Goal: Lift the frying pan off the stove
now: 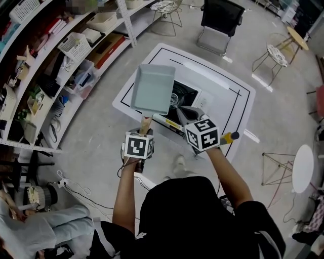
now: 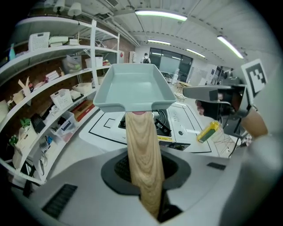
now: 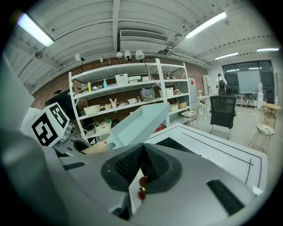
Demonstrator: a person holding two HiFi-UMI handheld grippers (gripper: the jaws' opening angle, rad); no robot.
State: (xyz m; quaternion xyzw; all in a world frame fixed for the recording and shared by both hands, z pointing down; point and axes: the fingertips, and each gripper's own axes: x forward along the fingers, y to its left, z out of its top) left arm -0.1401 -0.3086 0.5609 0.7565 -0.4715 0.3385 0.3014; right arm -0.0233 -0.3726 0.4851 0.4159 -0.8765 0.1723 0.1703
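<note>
Left claw (image 2: pixel 147 187) grasps the frying pan (image 1: pixel 153 89) by its wooden handle (image 2: pixel 141 141) above the stove (image 1: pixel 181 96); right claw (image 3: pixel 142 165) clenched empty

Counts: one frying pan (image 1: pixel 153 89); one stove (image 1: pixel 185 97); one white table (image 1: pixel 228 96); two grippers, namely left gripper (image 1: pixel 145 127) and right gripper (image 1: pixel 185 113); one black chair (image 1: pixel 221 17); two wire stools (image 1: pixel 165 7) (image 1: pixel 276 52).

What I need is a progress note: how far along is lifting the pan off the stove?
Done: the pale blue-green rectangular frying pan hangs in the air, clear of the black stove. In hand: the left gripper is shut on its wooden handle. Left: nothing of the lift; the right gripper is shut and empty.
</note>
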